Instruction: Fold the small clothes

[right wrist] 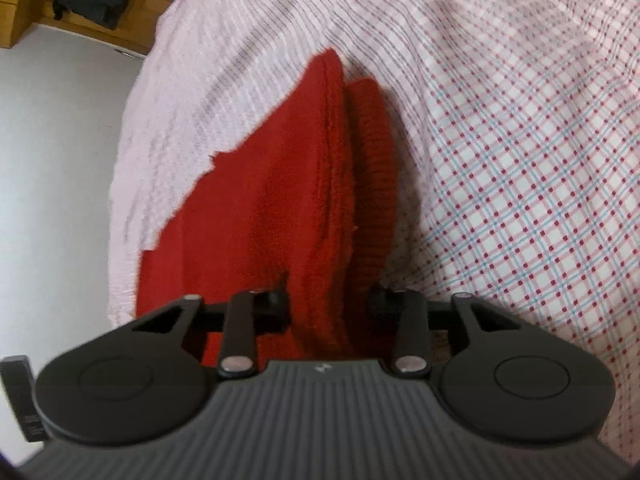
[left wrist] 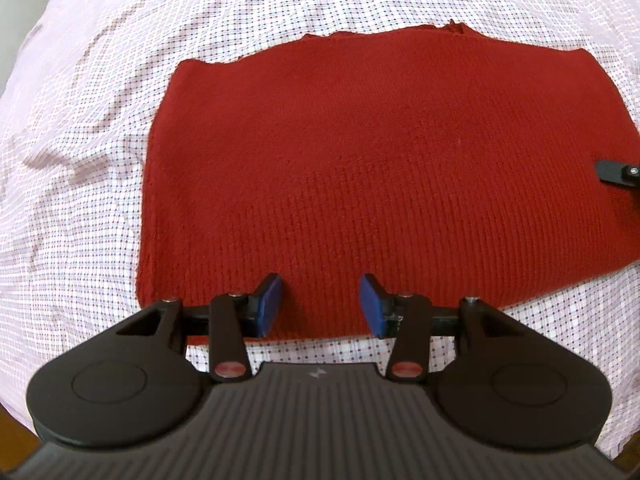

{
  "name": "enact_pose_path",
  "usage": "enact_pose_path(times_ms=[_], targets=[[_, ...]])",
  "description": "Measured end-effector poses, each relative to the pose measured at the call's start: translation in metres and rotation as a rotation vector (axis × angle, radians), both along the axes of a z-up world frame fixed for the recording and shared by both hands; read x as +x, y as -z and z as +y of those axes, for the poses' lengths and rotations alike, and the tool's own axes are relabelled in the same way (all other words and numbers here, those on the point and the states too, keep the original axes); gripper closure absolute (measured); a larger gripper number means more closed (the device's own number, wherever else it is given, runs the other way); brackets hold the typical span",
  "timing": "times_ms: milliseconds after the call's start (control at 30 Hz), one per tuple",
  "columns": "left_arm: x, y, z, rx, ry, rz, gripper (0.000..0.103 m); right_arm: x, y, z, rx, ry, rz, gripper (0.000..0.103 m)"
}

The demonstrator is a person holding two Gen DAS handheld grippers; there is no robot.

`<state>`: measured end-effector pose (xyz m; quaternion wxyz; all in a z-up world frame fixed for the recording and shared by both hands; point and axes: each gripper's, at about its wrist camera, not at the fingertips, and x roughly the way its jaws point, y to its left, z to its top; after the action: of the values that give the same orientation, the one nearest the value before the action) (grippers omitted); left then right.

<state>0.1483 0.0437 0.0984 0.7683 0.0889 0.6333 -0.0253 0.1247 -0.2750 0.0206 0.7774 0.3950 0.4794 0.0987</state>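
Left wrist: one red knit garment point(left wrist: 360, 168) on checked sheet point(left wrist: 80, 160); left tongs point(left wrist: 321, 306) parted, empty. Right tongs point(right wrist: 328, 304) clamping garment edge.

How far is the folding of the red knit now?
Done: the red knit lies as a flat rectangle on the checked sheet. In hand: the right gripper has a thick layered edge between its jaws; the left gripper hovers open over the near edge. Left: probably another fold.
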Motion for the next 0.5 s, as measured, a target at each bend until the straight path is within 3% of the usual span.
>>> enact_pose_path(times_ms=[267, 500], targets=[[-0.004, -0.019, 0.017, -0.021, -0.034, -0.029, 0.051, -0.022, -0.048, 0.018, 0.008, 0.010, -0.079, 0.070], [-0.007, -0.037, 0.051, -0.047, -0.102, -0.059, 0.051, -0.023, -0.091, 0.057, -0.079, -0.023, -0.127, 0.070]])
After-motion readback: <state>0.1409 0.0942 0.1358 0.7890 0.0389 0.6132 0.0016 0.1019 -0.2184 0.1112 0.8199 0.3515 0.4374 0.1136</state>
